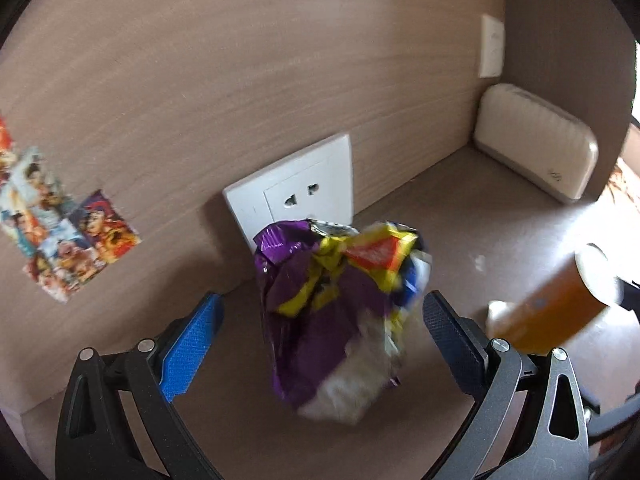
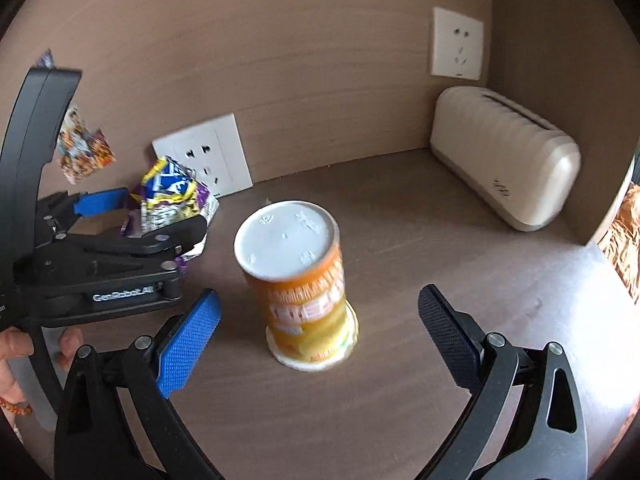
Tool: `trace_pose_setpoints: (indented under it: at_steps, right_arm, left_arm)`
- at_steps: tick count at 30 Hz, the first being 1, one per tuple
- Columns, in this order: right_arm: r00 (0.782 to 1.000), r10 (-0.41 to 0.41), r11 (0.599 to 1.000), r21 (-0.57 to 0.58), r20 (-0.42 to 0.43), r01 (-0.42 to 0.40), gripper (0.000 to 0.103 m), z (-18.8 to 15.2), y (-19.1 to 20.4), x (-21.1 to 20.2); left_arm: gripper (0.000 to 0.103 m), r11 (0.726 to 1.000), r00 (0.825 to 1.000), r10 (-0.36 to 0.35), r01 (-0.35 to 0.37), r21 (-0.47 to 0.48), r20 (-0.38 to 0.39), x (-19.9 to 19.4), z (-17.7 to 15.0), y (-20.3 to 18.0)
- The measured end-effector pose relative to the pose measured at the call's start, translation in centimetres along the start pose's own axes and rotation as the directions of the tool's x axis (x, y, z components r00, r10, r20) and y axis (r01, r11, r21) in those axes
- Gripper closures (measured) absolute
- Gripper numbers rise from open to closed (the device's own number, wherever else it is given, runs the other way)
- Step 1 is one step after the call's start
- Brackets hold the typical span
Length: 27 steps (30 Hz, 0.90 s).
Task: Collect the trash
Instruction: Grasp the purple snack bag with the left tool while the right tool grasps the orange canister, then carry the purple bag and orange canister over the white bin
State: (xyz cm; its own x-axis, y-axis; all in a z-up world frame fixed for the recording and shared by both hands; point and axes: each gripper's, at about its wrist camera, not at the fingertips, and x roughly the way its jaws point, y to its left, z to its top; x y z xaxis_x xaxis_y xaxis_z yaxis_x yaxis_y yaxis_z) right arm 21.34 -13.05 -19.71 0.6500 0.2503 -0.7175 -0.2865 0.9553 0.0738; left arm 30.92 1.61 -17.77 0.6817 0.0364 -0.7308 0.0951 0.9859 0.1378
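Note:
A crumpled purple and yellow snack wrapper lies on the brown table just in front of a wall socket, with something white bunched at its near end. My left gripper is open, one finger on each side of the wrapper and neither touching it. In the right wrist view the wrapper sits between the left gripper's fingers. An orange snack can with a white lid stands upright mid-table. My right gripper is open, its tips on both sides of the can's lower part with wide gaps. The can is also at the right of the left wrist view.
A cream ribbed tissue box stands in the back right corner. White sockets and colourful stickers are on the back wall. A hand holds the left gripper. The table edge runs at the right, with patterned fabric beyond it.

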Motion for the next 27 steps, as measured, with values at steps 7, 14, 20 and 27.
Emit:
trace_pose_setpoints:
  at_steps: [7, 14, 20, 27]
  right_arm:
    - [0.996, 0.06, 0.998, 0.024, -0.069, -0.058, 0.056, 0.0, 0.4, 2.4]
    - [0.995, 0.099, 0.994, 0.052, -0.022, -0.097, 0.057, -0.7, 0.0, -0.9]
    - [0.993, 0.116, 0.99, 0.077, 0.024, -0.118, 0.057, -2.6, -1.1, -5.4]
    - [0.995, 0.079, 0.989, 0.121, 0.069, -0.087, 0.057, -5.6, -3.7, -11.8]
  left_arm:
    - [0.042, 0.997, 0.995, -0.036, 0.029, -0.078, -0.093, 2.4, -0.5, 1.5]
    - [0.043, 0.998, 0.997, -0.02, 0.015, -0.066, -0.076, -0.8, -1.4, 1.3]
    - [0.043, 1.0, 0.999, -0.022, 0.022, -0.013, -0.031, -6.5, -2.5, -1.1]
    - [0.043, 0.99, 0.997, -0.083, 0.082, 0.119, 0.006, -12.3, -4.6, -7.4]
